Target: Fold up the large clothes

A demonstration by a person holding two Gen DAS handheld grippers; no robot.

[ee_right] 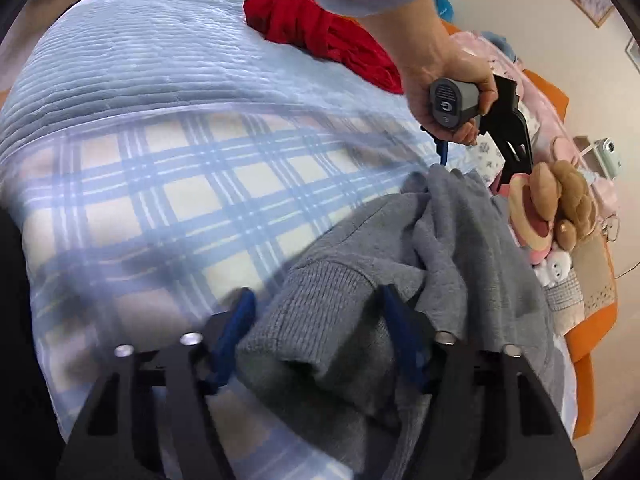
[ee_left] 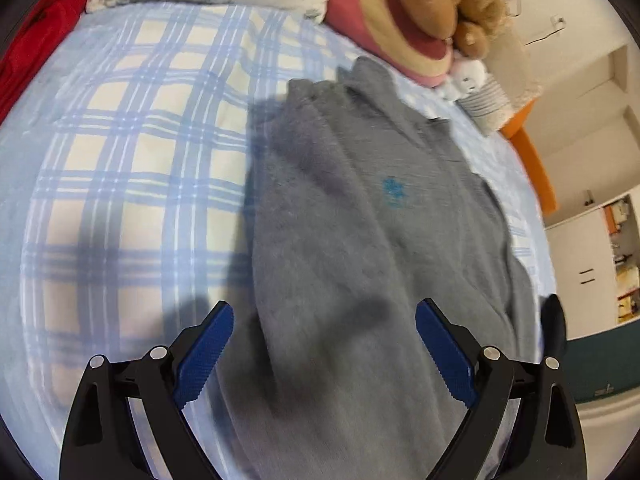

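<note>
Sweater (ee_left: 360, 240) is spread on the plaid bed (ee_left: 140, 160) for folding; its ribbed cuff (ee_right: 320, 320) sits between the right gripper (ee_right: 316, 324) fingers, apparently clamped, while the left gripper (ee_left: 324, 340) is held agape above its body.

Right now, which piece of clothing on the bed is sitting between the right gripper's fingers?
The grey sweater: its ribbed cuff lies between the right gripper fingers. The red garment is bunched at the bed's far edge, away from both grippers.

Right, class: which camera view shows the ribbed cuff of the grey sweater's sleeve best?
The right wrist view. The ribbed cuff sits close up between the right gripper's blue fingers, its knit ribs plain to see. The left wrist view shows the grey sweater's body and blue emblem, but no clear cuff.
</note>
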